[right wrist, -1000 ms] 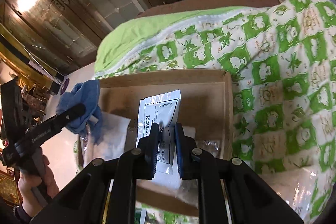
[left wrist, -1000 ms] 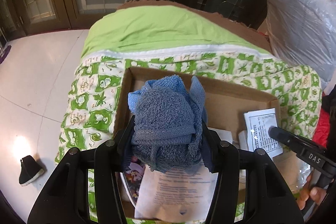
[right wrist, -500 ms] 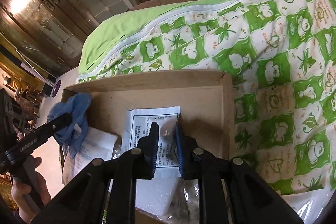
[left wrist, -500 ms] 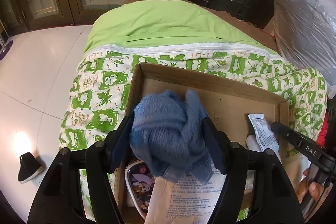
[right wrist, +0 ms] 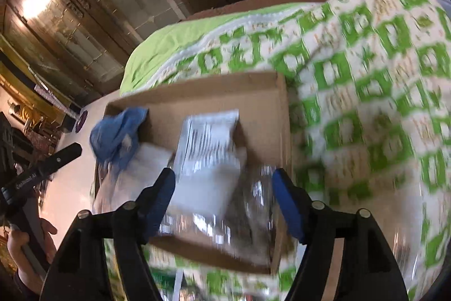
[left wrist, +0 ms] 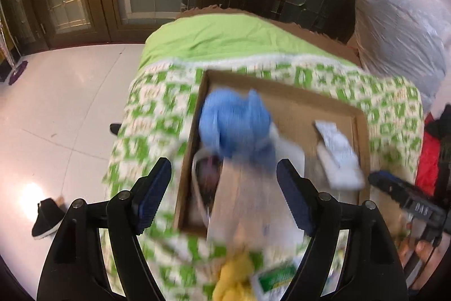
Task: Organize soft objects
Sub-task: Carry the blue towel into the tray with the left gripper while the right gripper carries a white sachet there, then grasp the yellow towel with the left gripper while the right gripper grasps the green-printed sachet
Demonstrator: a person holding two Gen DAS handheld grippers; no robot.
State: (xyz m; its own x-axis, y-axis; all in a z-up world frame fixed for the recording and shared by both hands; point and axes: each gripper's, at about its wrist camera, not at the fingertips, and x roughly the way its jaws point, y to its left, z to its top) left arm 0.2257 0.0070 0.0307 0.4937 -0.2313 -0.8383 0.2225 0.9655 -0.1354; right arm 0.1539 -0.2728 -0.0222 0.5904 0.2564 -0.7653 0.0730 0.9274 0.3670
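Observation:
A shallow cardboard box (left wrist: 284,92) lies on a green-and-white patterned quilt (left wrist: 149,126). A crumpled blue towel (left wrist: 234,123) rests in the box's far left corner, also in the right wrist view (right wrist: 117,133). A white printed packet (right wrist: 207,137) lies in the box's middle; it shows at the box's right side in the left wrist view (left wrist: 336,148). My left gripper (left wrist: 225,193) is open and empty, drawn back from the towel. My right gripper (right wrist: 224,195) is open and empty, just short of the packet. Both views are blurred.
Paper sheets (left wrist: 248,199) and clear plastic wrap (right wrist: 248,213) also lie in the box. A yellow cloth (left wrist: 234,275) sits on the quilt near me. A large plastic-bagged bundle (left wrist: 400,27) stands at the right. A black shoe (left wrist: 46,219) lies on the white floor.
My left gripper has let go of the blue towel into the box and pulled back. My right gripper has released the white packet and opened wide.

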